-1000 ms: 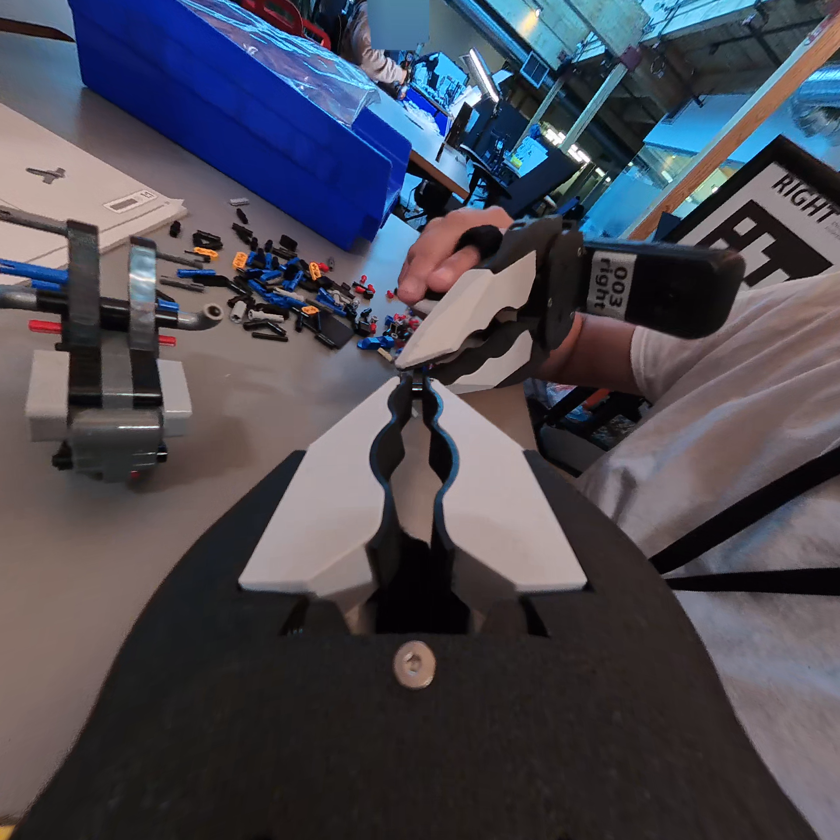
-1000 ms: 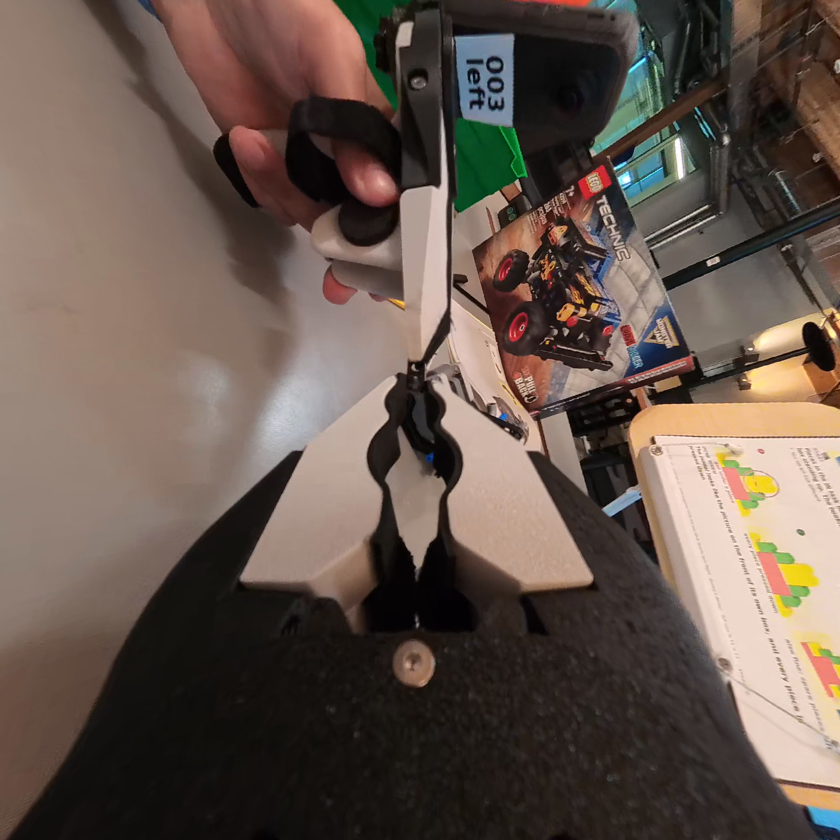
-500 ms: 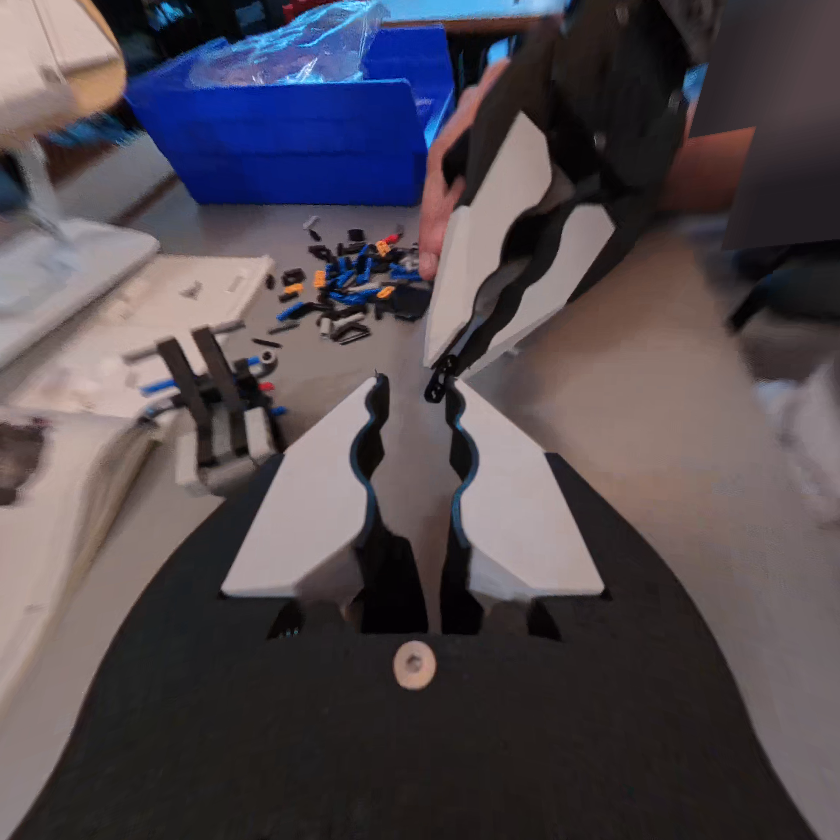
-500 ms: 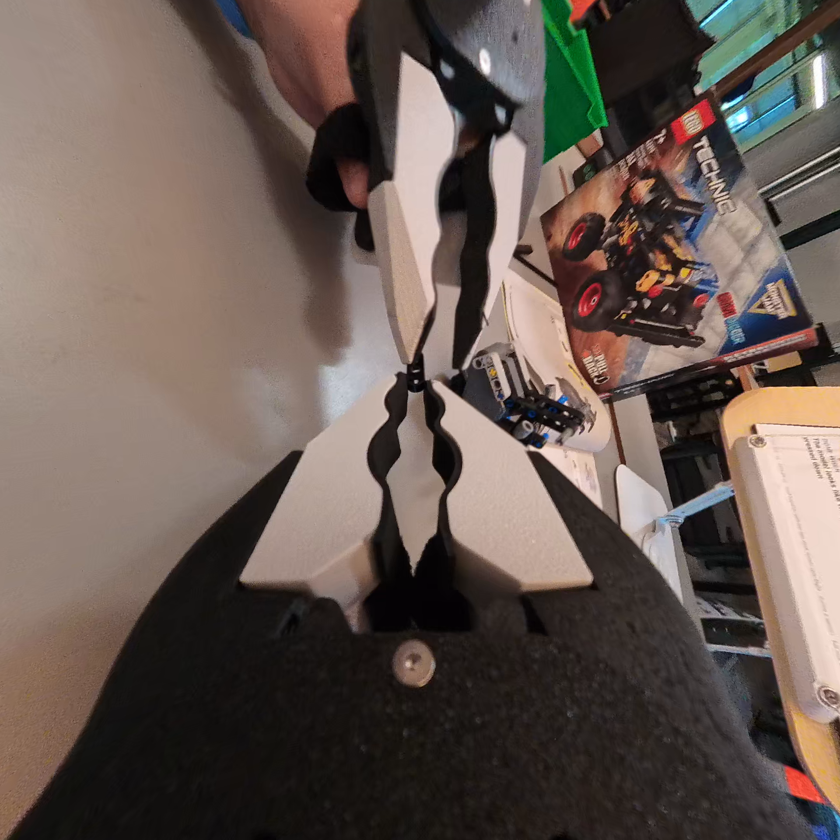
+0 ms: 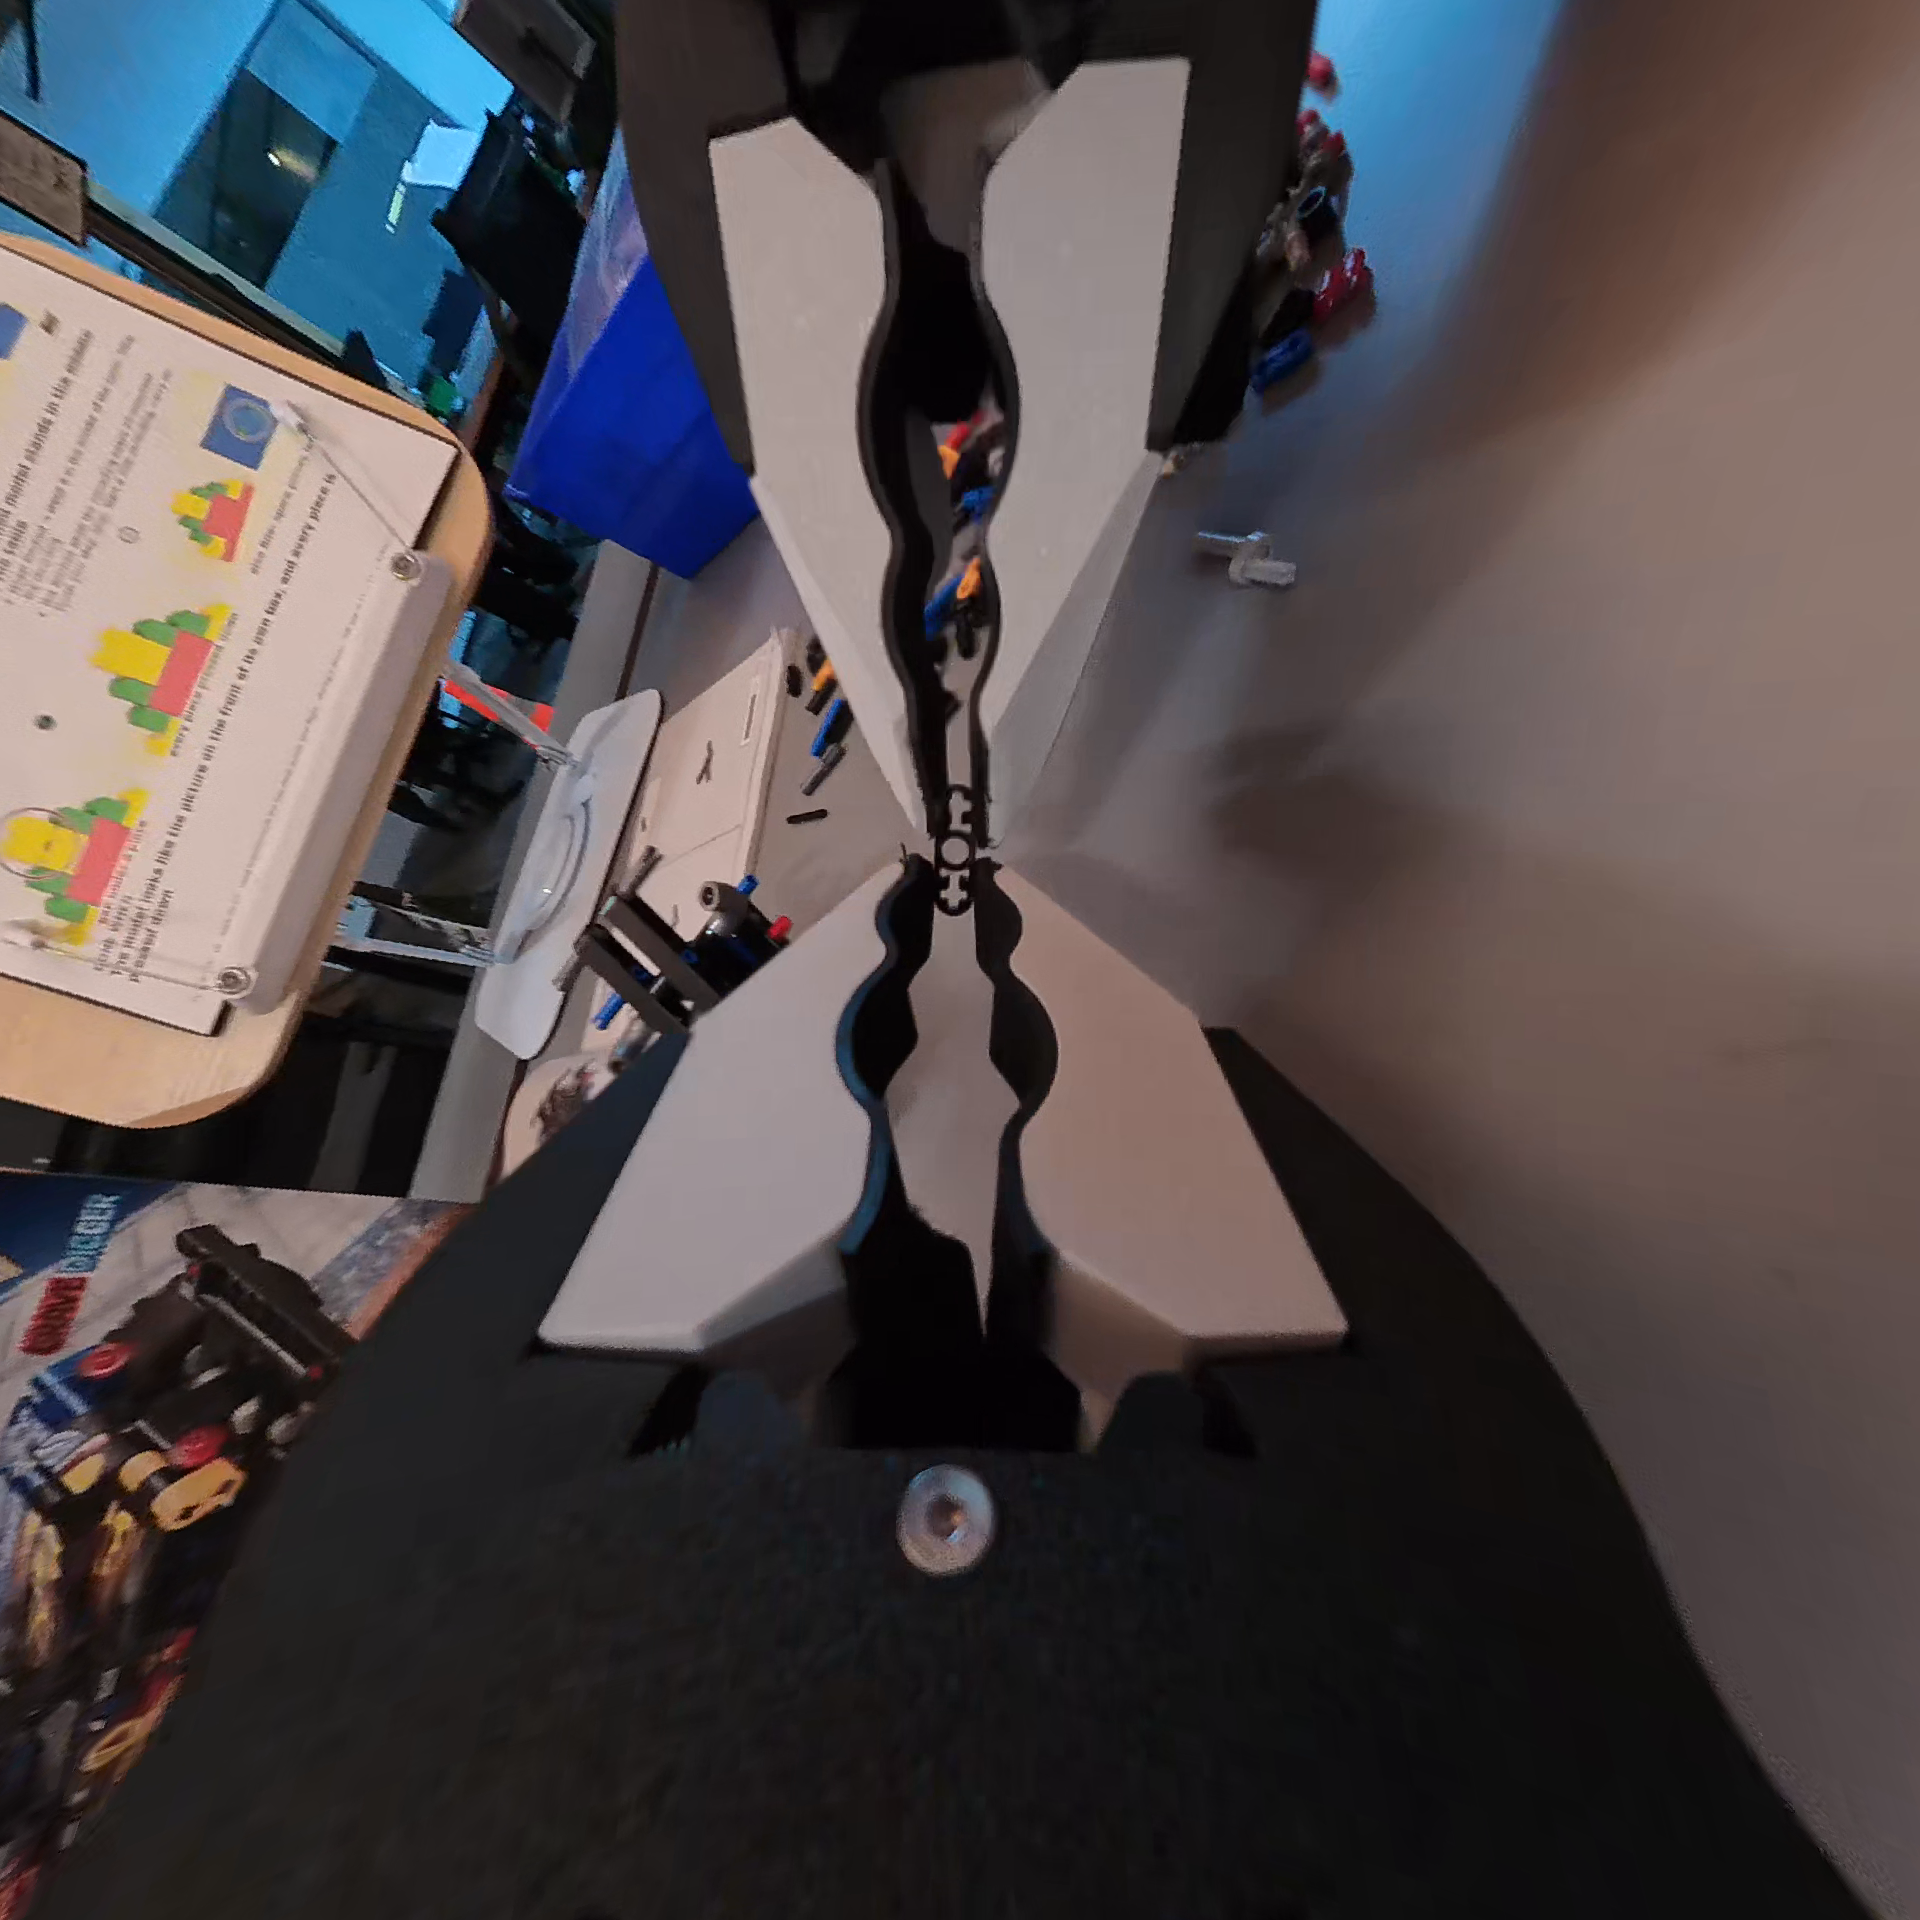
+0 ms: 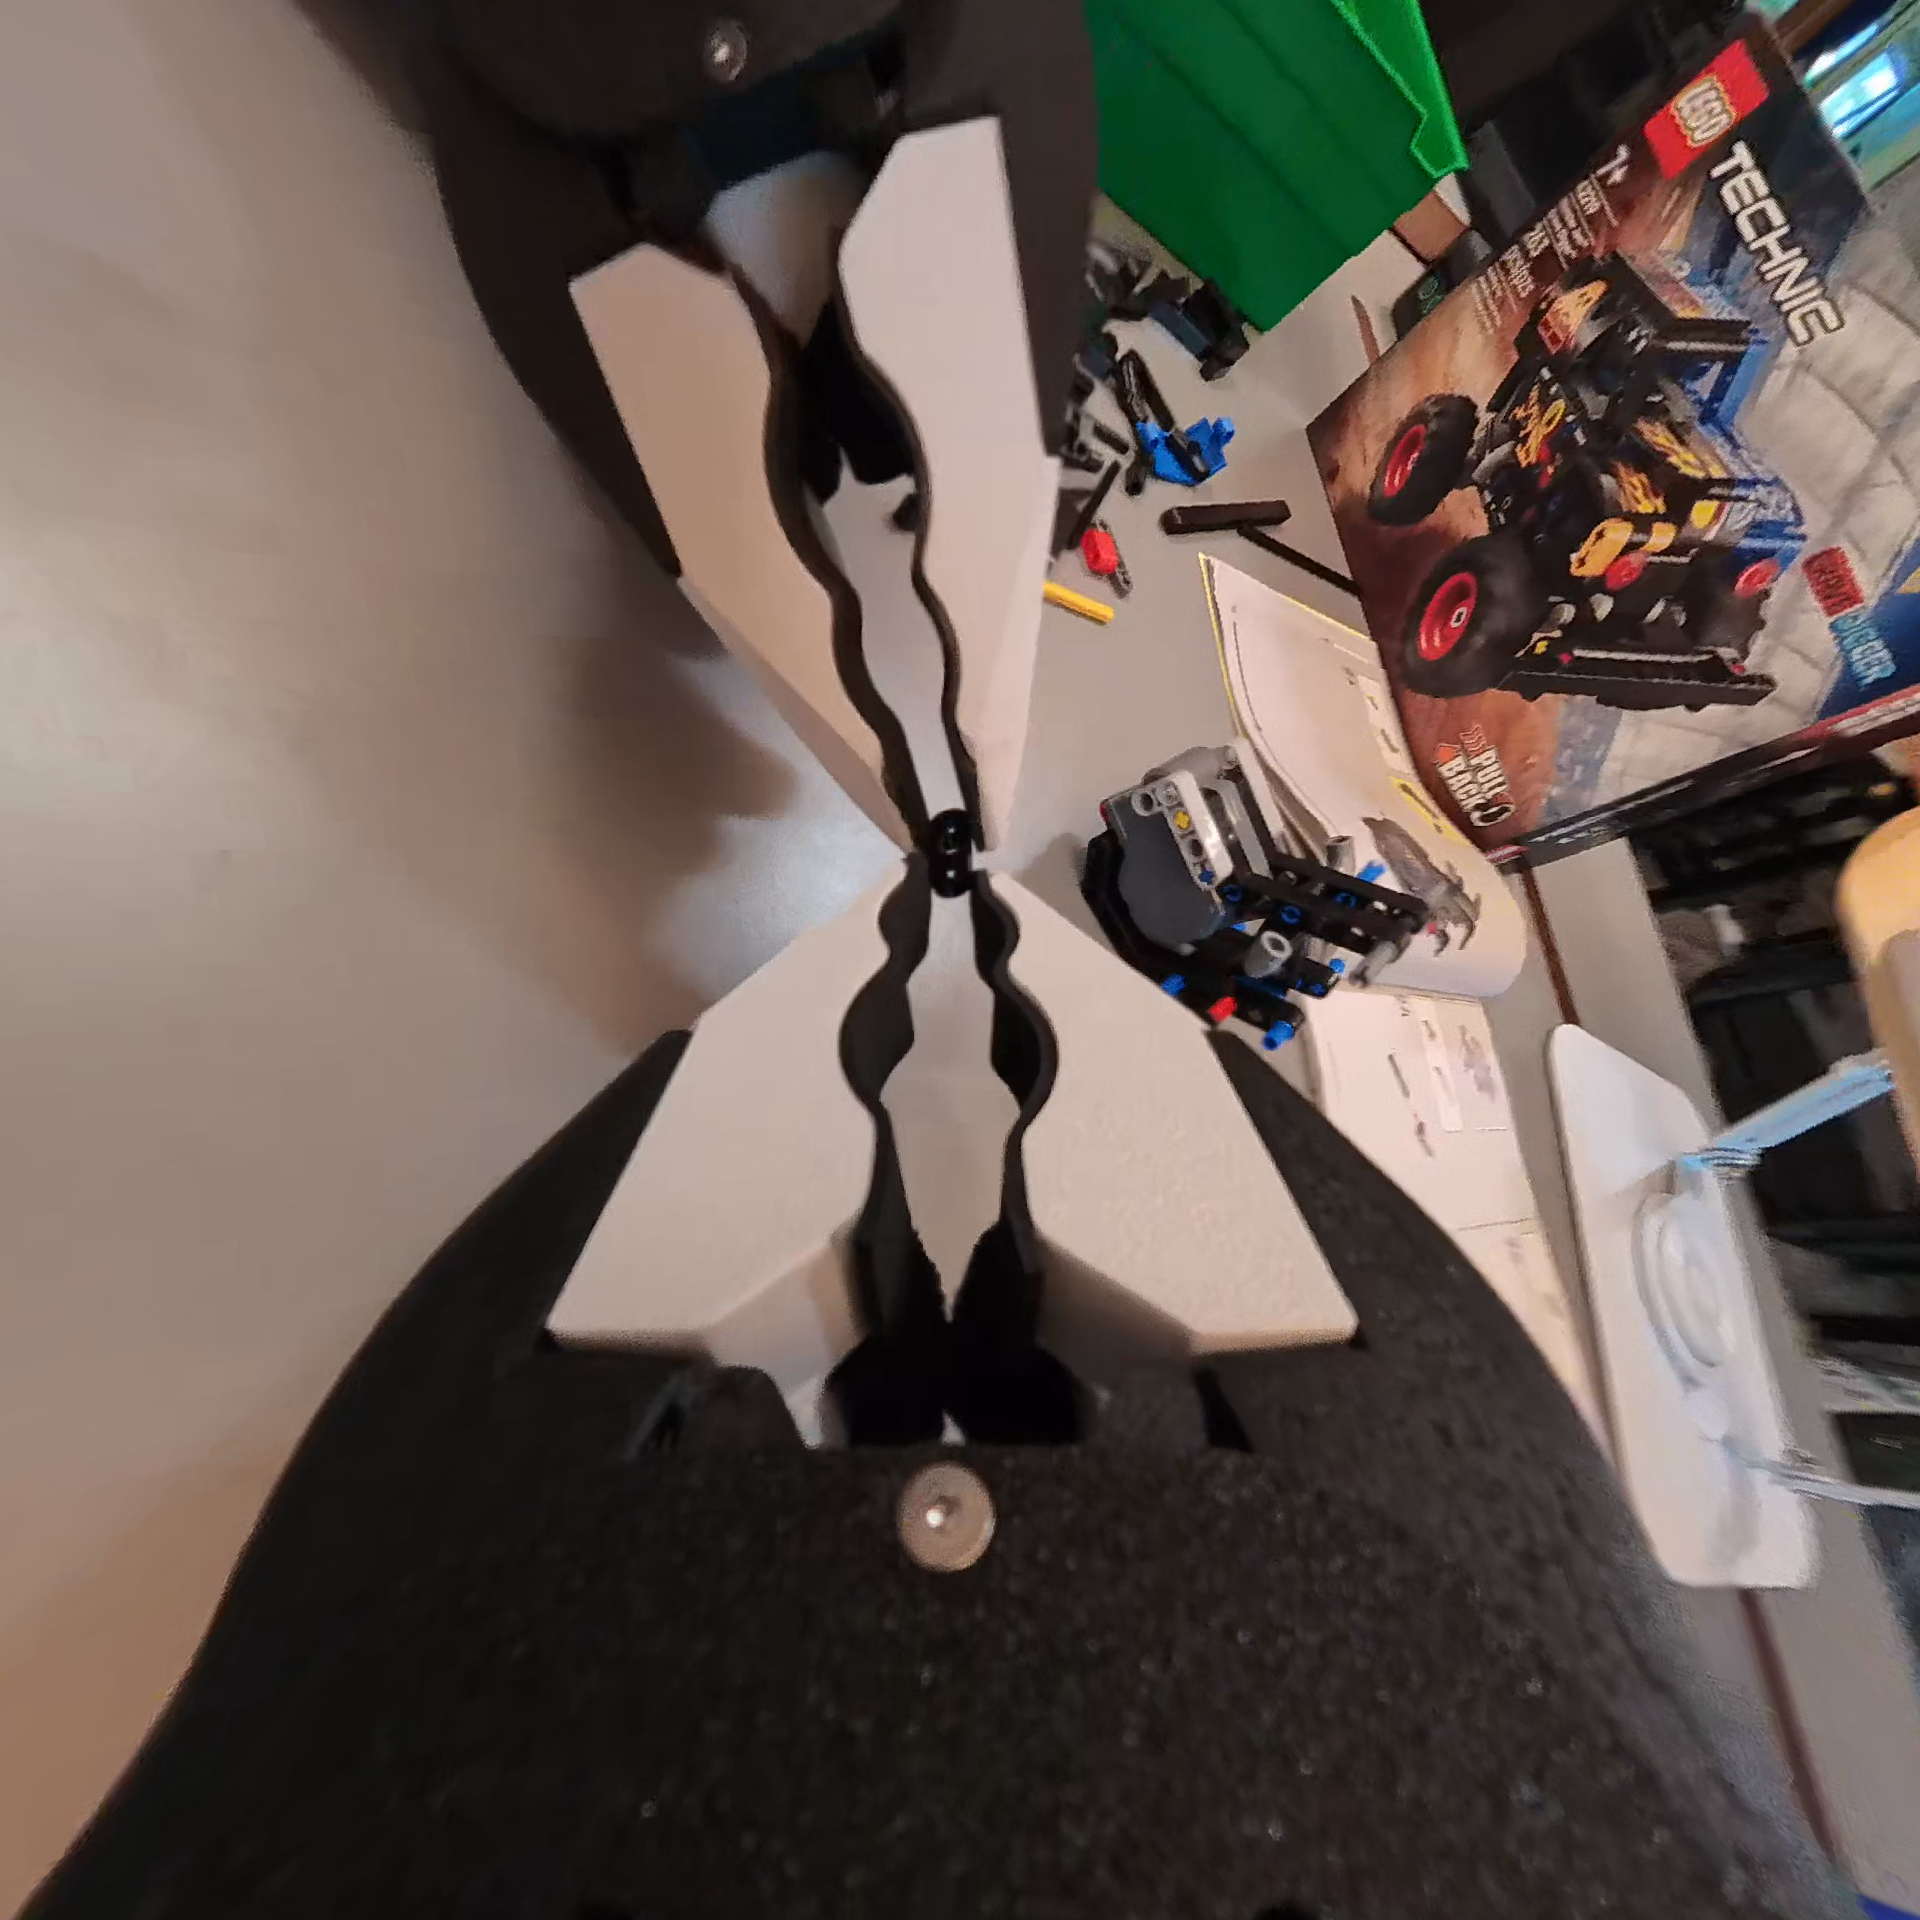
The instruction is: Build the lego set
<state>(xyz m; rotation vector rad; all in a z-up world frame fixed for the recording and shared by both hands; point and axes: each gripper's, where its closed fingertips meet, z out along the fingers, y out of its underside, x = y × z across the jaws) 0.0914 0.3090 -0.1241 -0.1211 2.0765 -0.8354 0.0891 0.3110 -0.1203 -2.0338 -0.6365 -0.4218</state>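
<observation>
A small black Lego beam with holes [image 5: 956, 854] hangs in the air between both grippers, which meet tip to tip over the grey table [image 5: 1558, 727]. My left gripper [image 5: 954, 885] is closed on its near end. My right gripper [image 5: 956, 805] comes in from the top and is shut on its far end. In the right wrist view the same black beam [image 6: 951, 847] sits between my right gripper [image 6: 951, 883] and the left gripper [image 6: 951, 821]. The partly built grey, black and blue model [image 6: 1226, 894] stands on the table just right of the tips; it also shows in the left wrist view [image 5: 675, 956].
The set's box [image 6: 1621, 436] stands behind an open instruction booklet [image 6: 1309, 707]. Loose pieces [image 6: 1174, 447] lie near a green bin [image 6: 1268, 135]. More loose pieces [image 5: 1309, 260], a grey piece [image 5: 1247, 556], a blue bin [image 5: 623, 416] and a wooden board [image 5: 208, 623] are around.
Both grippers have turned and now face each other tip to tip. My left gripper, open half a second ago, has closed on the black beam that the right gripper holds.
</observation>
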